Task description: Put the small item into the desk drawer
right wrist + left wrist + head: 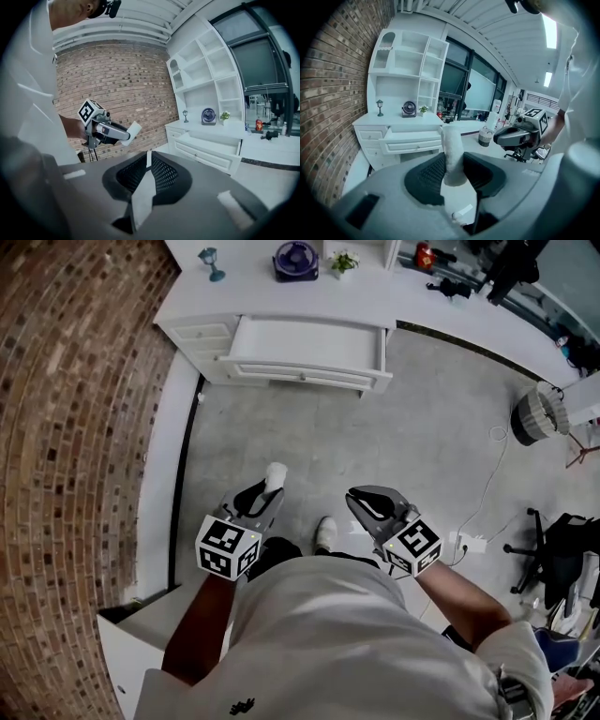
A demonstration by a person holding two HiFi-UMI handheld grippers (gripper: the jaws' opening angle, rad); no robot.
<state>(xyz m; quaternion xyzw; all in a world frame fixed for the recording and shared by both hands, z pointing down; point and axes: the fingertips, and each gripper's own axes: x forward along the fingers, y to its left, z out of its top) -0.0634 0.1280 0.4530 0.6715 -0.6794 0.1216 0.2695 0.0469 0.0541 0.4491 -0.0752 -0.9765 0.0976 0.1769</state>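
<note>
A small white roll-shaped item (275,474) sticks out past the tips of my left gripper (267,486), which is shut on it; in the left gripper view the item (452,154) stands upright between the dark pads. My right gripper (361,498) is beside it at the same height, its jaws together with nothing in them. Both hang over the grey floor, well short of the white desk (281,292). The desk's wide drawer (300,374) is pulled out and looks bare inside. The right gripper view shows the left gripper (126,133) with the item (133,131), and the drawer (211,150).
A brick wall (66,427) runs along the left. On the desk stand a small fan (296,259), a lamp figure (212,261) and a plant (343,261). A woven basket (539,416), a power strip (469,542) with cable and a chair base (553,540) lie to the right.
</note>
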